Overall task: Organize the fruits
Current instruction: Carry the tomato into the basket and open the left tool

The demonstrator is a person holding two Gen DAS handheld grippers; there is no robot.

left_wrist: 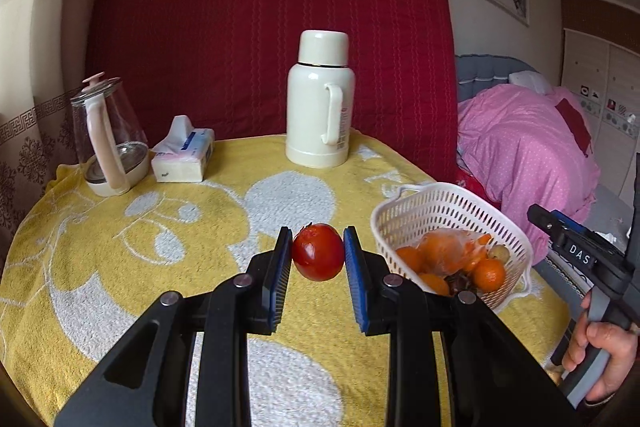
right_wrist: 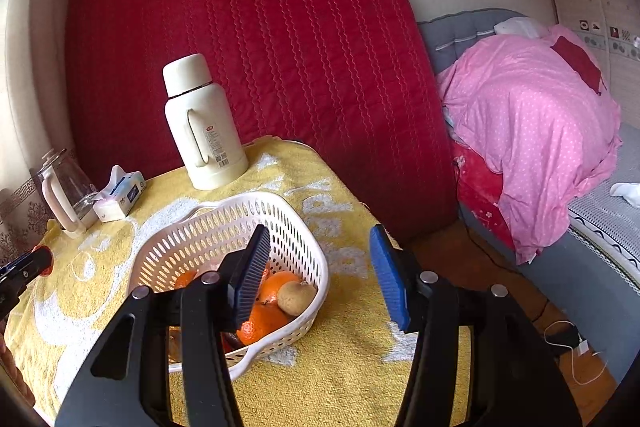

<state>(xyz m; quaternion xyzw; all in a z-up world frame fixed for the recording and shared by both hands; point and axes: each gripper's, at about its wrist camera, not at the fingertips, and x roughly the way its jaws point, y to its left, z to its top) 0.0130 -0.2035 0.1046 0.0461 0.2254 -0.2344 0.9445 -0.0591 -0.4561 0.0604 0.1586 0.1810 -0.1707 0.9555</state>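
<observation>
My left gripper is shut on a red tomato-like fruit, held above the yellow towel left of the white slotted basket. The basket holds several oranges, a clear bag of orange pieces and a small brown fruit. In the right wrist view the basket lies below my right gripper, which stands open and empty at the basket's right rim. An orange and a brown fruit show inside. The left gripper's tip with the red fruit peeks in at the far left.
A cream thermos stands at the table's back, with a tissue pack and a glass kettle to its left. A red quilted panel rises behind. A bed with a pink cover lies right of the table edge.
</observation>
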